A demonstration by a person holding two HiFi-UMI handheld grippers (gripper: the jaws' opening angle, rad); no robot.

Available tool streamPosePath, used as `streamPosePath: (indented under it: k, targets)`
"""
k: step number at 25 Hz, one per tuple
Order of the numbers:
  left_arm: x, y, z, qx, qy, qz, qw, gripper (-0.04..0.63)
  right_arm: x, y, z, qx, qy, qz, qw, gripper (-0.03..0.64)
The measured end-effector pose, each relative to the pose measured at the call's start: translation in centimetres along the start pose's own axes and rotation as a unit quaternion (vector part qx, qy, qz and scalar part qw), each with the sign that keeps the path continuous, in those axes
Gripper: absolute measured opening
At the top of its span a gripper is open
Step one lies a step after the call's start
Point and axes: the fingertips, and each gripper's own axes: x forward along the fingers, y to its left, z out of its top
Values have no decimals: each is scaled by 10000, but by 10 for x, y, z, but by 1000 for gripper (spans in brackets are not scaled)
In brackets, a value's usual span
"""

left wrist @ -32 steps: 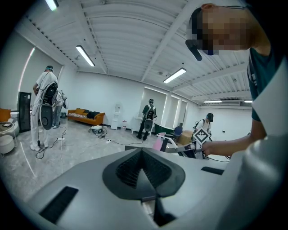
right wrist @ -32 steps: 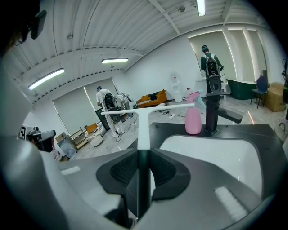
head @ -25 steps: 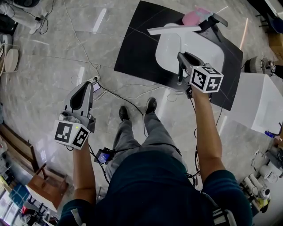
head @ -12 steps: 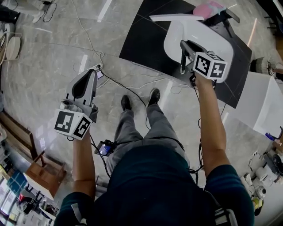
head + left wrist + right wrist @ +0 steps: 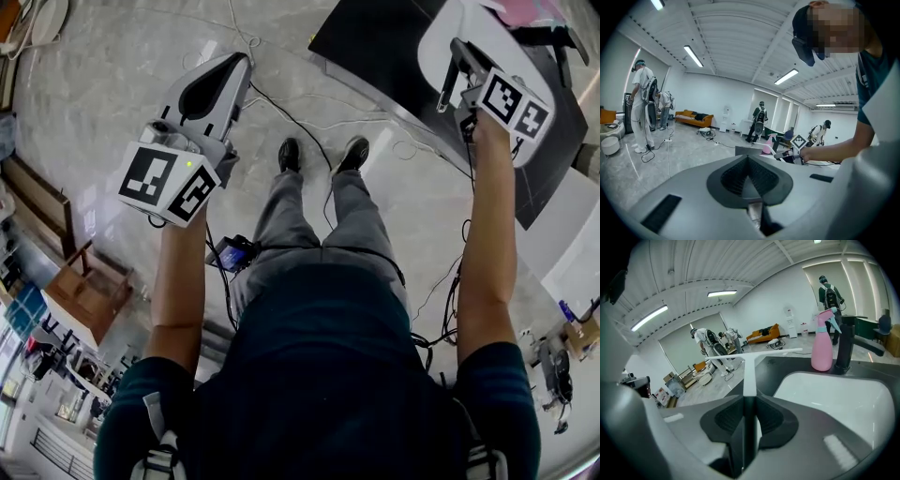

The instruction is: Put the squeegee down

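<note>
The squeegee (image 5: 749, 373) is white, with a long handle and a T-shaped blade pointing away from me. My right gripper (image 5: 749, 411) is shut on its handle and holds it over the black countertop (image 5: 787, 363), beside the white sink basin (image 5: 834, 394). In the head view the right gripper (image 5: 453, 80) is at the top right, above the sink (image 5: 433, 42); the blade is cut off by the frame's top edge. My left gripper (image 5: 234, 64) hangs over the marble floor at the left, shut with nothing in it, its pads meeting (image 5: 749, 174).
A pink spray bottle (image 5: 821, 345) and a black faucet (image 5: 846, 345) stand behind the sink. Cables (image 5: 281, 105) run across the floor by the person's shoes. A wooden chair (image 5: 84, 281) is at the left and a white block (image 5: 562, 253) at the right. Several people stand far off.
Both grippers sit higher in the head view. The right one has carried the squeegee farther over the sink, and its blade has passed out of the top edge. Grips are unchanged.
</note>
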Motion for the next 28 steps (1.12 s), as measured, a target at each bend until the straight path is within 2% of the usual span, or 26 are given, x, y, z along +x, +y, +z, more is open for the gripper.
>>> streamPosePath:
  k: [12, 28]
  targets:
    - [14, 34, -13, -194, 58, 73, 9998, 6, 57, 0, -13, 59, 337, -15, 9994, 91]
    - [25, 49, -27, -360, 137, 127, 9992, 6, 100, -11, -30, 141, 720, -104, 9972, 94]
